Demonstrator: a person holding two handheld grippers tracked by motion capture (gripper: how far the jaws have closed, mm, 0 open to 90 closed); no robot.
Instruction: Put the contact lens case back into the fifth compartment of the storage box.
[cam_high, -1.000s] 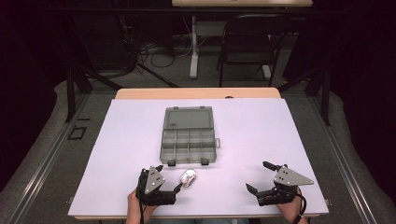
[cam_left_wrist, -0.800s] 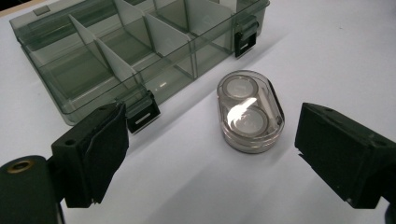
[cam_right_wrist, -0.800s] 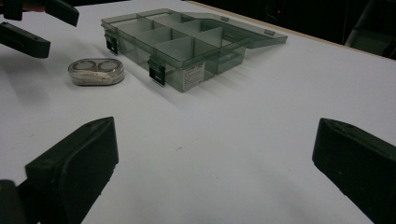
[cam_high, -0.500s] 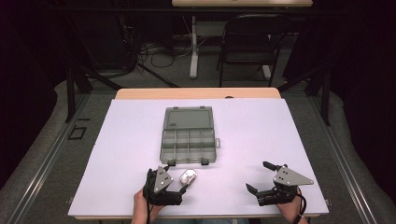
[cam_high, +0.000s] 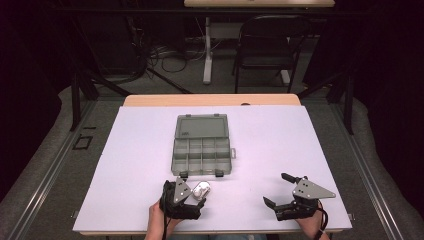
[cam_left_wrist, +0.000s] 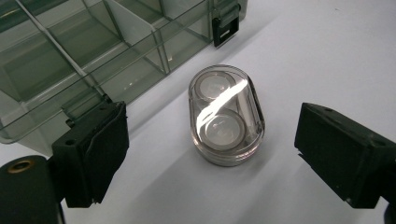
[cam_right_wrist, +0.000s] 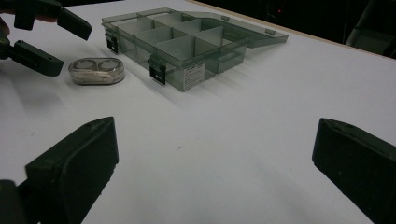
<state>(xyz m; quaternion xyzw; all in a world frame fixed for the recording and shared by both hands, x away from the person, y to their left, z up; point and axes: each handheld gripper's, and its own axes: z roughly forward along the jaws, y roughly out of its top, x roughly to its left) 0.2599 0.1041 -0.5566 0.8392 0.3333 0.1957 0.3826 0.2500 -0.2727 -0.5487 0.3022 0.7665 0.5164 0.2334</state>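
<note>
Closing in on the small oval case (cam_left_wrist: 227, 115) is the step I judge to be in hand: my left gripper (cam_left_wrist: 210, 154) hangs over it with its jaws spread wide, one on each side of the case and neither touching it. The case lies flat on the white table (cam_high: 125, 160), just in front of the organizer box (cam_high: 202, 145), near that box's front latches. Its lid is clear, glossy plastic that catches a bright streak of light, and under it sit two round discs end to end; its rim looks silvery and its ends are rounded. The box is smoky translucent plastic, hard and square-cornered, its lid laid open behind it and its compartments split by thin walls, all bare as far as I can see. My right gripper (cam_high: 285, 192) rests well to the right of the box, jaws wide, holding nothing. Next I would lower the left jaws and squeeze the case across its narrow width, gently, since that smooth shell could slip
</note>
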